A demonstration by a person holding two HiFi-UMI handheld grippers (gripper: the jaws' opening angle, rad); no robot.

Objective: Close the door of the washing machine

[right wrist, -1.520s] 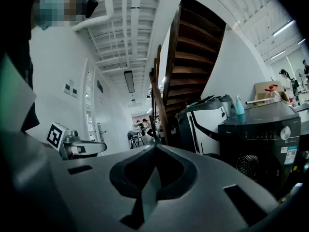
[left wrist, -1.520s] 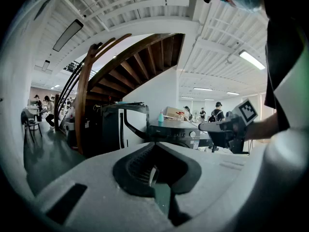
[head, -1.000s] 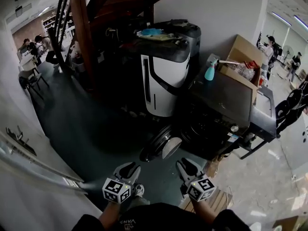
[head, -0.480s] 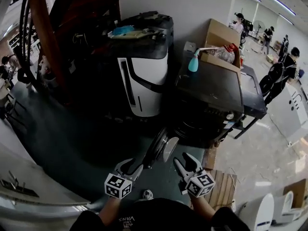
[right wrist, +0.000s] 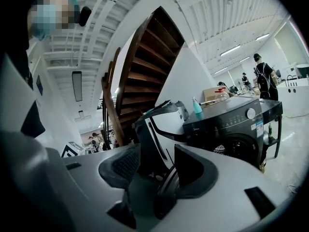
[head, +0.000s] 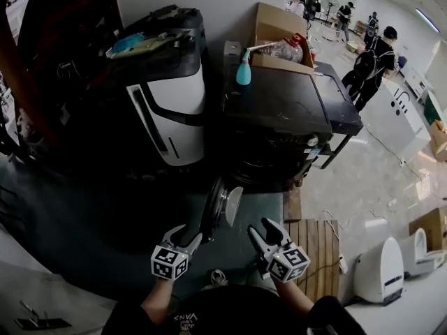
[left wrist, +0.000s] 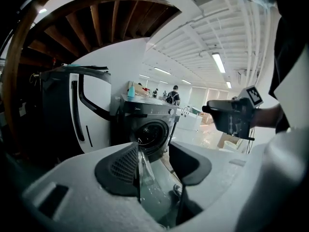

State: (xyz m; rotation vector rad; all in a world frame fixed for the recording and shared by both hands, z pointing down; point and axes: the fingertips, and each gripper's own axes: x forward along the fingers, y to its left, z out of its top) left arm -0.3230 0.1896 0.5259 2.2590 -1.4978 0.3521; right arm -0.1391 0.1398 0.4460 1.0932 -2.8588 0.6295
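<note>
The dark washing machine (head: 279,117) stands in the middle, with its round door (head: 215,204) swung open toward me. My left gripper (head: 185,237) is open just left of the door's near edge. In the left gripper view, the left gripper (left wrist: 153,161) has the glass edge of the door (left wrist: 145,178) showing between its jaws. My right gripper (head: 261,229) is open to the door's right. In the right gripper view, the right gripper (right wrist: 157,166) has the dark rim of the door (right wrist: 166,190) low in its gap. Both pairs of jaws have just been opening.
A white-and-black appliance (head: 167,117) stands left of the washer. On top of the washer are a teal spray bottle (head: 243,72) and a cardboard box (head: 279,33). A wooden pallet (head: 314,246) lies at my right. People (head: 370,54) stand at the back right.
Both grippers have come closer to the open door and sunk a little, and their jaws stand wider. The head view has swung to the right.
</note>
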